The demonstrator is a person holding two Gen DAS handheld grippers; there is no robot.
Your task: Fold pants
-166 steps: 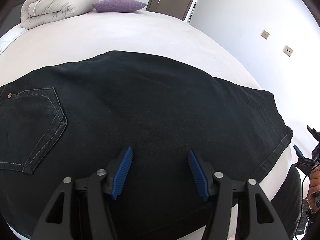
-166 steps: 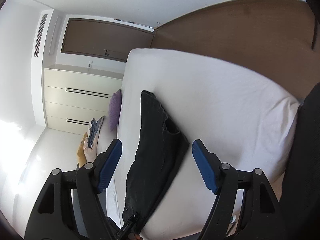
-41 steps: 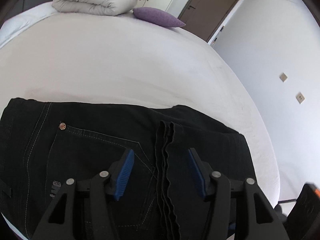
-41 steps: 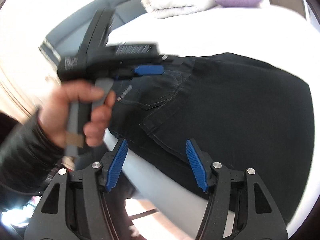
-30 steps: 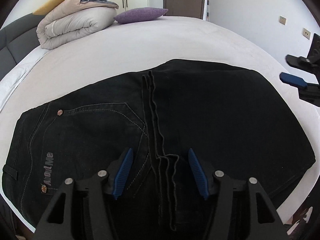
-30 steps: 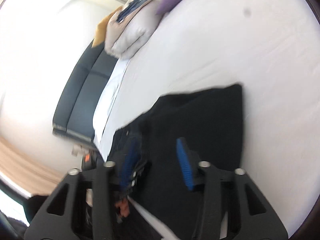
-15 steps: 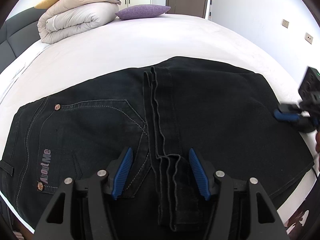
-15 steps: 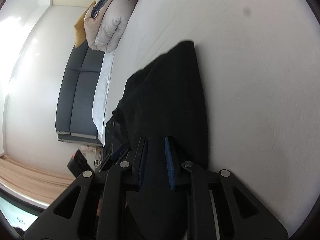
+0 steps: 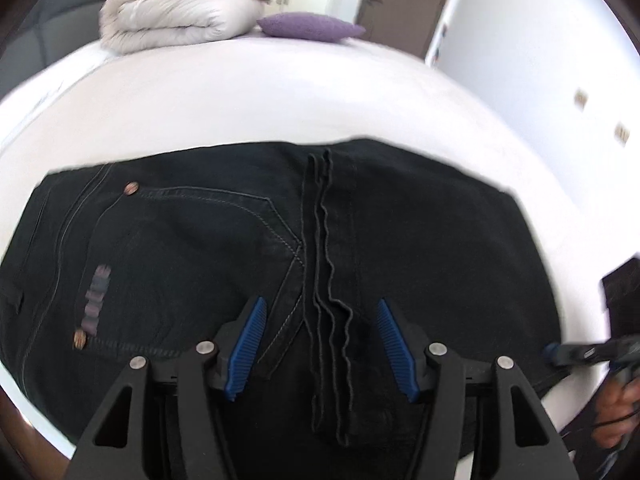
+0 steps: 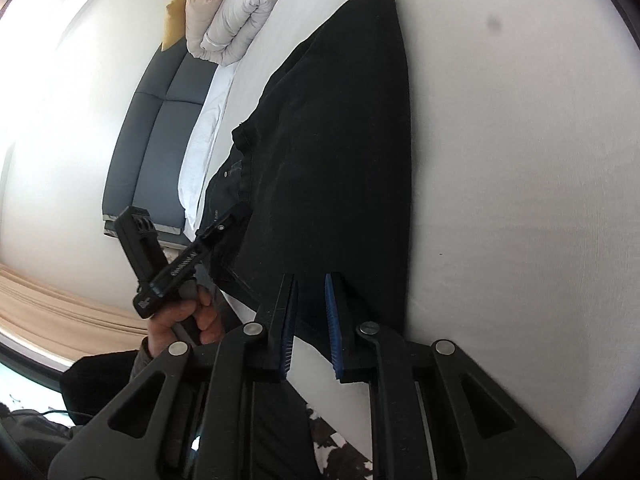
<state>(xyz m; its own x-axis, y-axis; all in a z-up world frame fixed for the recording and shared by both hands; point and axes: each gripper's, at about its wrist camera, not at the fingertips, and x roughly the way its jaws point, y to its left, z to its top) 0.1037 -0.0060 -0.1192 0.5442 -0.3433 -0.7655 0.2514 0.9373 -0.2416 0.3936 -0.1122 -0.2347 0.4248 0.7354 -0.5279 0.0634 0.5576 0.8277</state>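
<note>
— While the black pants (image 9: 420, 248) are seen lying folded once on the white bed (image 9: 260, 96), with the hems resting across the seat at about 6 o'clock in the left wrist view, what is being held?

— By the left gripper (image 9: 320, 340) nothing is held: its jaws stand fairly wide above the cloth, with the stacked hems (image 9: 326, 320) between them but no pad touching. The right gripper (image 10: 308, 320) has just been closing and is now narrow. The fold edge of the pants (image 10: 340, 160) is seen between its blue pads (image 10: 332, 320) at 6 o'clock in the right wrist view, at the near edge of the bed (image 10: 520, 200). Whether the pads are actually pressing on the denim cannot be told with certainty, since the cloth is dark and that corner is partly hidden.

— What could go wrong from here?

— If only the top layer is caught, the layers below would be left behind when the fold is carried over, and the stack would be skewed. The hems could also be dragged out of line, as they are pinned by nothing. A shallow bite on thick denim could slip mid-lift.

— Is anything else close by?

— A folded duvet (image 9: 176, 20) and a purple pillow (image 9: 308, 28) are seen at 12 o'clock, well apart from the pants.
</note>
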